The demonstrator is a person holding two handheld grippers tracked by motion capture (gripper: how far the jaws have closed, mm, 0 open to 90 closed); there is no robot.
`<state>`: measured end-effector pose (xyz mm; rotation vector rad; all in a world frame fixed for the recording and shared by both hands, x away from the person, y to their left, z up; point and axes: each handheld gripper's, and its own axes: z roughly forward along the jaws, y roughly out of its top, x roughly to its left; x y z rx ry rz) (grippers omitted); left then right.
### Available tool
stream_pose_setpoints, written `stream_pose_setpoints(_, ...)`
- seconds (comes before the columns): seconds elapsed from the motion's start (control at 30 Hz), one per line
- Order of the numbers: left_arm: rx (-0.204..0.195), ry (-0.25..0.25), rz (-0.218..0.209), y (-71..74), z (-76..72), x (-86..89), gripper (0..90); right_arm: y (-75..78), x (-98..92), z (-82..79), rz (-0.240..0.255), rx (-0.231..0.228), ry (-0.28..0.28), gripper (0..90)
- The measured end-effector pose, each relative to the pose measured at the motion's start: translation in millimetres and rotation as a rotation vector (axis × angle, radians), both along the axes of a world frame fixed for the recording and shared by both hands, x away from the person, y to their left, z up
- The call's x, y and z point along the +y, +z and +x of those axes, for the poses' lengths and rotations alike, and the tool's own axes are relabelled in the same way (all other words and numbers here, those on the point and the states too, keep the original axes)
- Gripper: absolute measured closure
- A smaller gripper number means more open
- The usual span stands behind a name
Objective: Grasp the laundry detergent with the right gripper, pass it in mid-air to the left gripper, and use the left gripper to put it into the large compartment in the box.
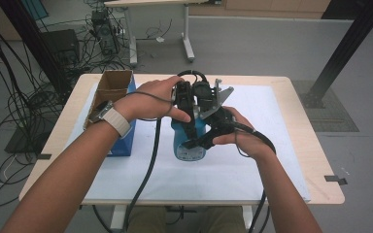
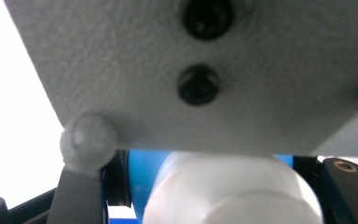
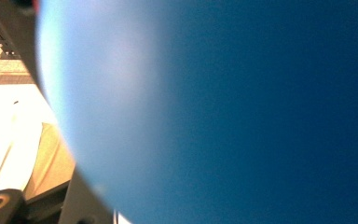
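Both grippers' fingers pinch the blue bottle (image 1: 189, 143) beside the cardboard box (image 1: 111, 90); uneven twisting could tip it over.

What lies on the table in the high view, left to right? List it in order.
Open cardboard box → left gripper → blue bottle → right gripper, both grippers meeting on the bottle, all on the white mat.

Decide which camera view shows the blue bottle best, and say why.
The high view: the blue bottle shows whole on the table. The left gripper view gives its white cap and a blue strip; the right gripper view gives a blurred blue wall.
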<state>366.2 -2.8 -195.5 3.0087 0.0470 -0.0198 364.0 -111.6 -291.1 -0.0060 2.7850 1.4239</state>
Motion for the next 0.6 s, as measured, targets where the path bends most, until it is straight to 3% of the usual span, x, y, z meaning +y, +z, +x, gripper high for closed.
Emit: stream_pose_setpoints(0.6,-0.009,0.004,-0.006,0.2,-0.9,1.8,37.4,-0.2,0.7,-0.3,0.003,-0.003,0.0,43.9)
